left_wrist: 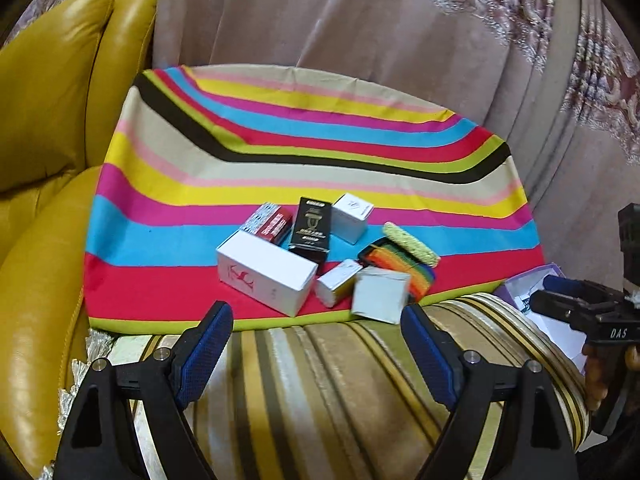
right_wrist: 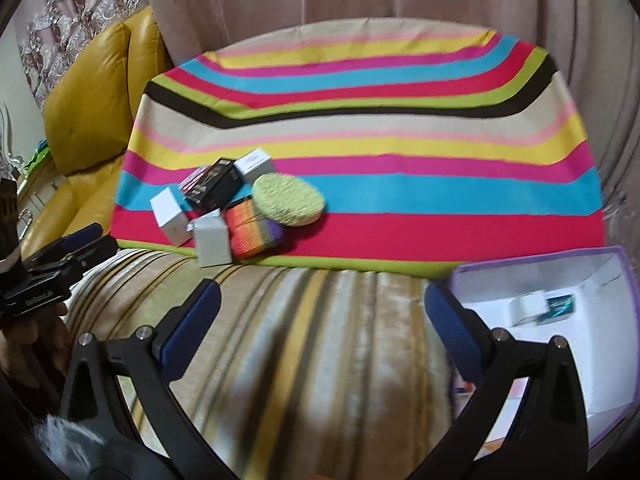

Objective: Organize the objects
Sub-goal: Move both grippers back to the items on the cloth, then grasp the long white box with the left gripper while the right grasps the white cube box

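A heap of small boxes lies on the striped cloth point(left_wrist: 280, 120): a long white box point(left_wrist: 266, 272), a black box point(left_wrist: 311, 228), a red box point(left_wrist: 272, 224), white cubes point(left_wrist: 380, 294) point(left_wrist: 352, 218), a rainbow pad point(left_wrist: 404, 266) and a green round pad point(right_wrist: 288, 199). My left gripper point(left_wrist: 316, 344) is open and empty, just short of the heap. My right gripper point(right_wrist: 320, 320) is open and empty over the sofa seat, beside a purple-rimmed open box point(right_wrist: 560, 340) that holds a small white-and-teal box point(right_wrist: 540, 308).
A yellow leather armchair point(left_wrist: 52, 120) stands to the left. Beige curtains point(left_wrist: 360, 20) hang behind. The striped gold sofa seat point(right_wrist: 300, 340) lies under both grippers. The right gripper shows at the right edge of the left wrist view point(left_wrist: 576, 304).
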The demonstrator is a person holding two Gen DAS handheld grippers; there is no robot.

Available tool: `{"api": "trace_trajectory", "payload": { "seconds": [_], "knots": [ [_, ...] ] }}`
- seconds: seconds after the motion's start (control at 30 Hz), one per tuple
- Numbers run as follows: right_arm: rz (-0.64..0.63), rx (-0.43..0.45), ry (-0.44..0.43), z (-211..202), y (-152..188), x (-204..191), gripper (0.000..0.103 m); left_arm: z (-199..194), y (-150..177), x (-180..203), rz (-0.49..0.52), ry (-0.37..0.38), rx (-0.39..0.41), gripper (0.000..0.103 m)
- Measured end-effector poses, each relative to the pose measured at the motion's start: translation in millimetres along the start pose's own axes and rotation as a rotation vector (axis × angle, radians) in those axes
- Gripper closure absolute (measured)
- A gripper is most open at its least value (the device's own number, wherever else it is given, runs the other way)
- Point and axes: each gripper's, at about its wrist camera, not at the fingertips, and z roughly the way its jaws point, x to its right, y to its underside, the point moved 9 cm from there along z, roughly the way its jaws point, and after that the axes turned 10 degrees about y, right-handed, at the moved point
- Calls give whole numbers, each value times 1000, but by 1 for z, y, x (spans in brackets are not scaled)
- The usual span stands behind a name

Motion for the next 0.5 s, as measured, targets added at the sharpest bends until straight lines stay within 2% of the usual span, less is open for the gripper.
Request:
{"api": "trace_trajectory", "payload": {
  "seconds": [0.17, 0.43, 0.5],
  "knots": [
    [-56, -27, -54, 11, -2, -33, 1, 13, -1, -15, -29, 20, -45, 16],
    [-138, -84, -116, 40, -10, -75, 4, 39, -14, -38, -4, 33, -121, 16],
    [-155, -95, -118, 47, -13, -82, 5, 48, -16, -42, 28, 23, -151, 16]
  ]
}}
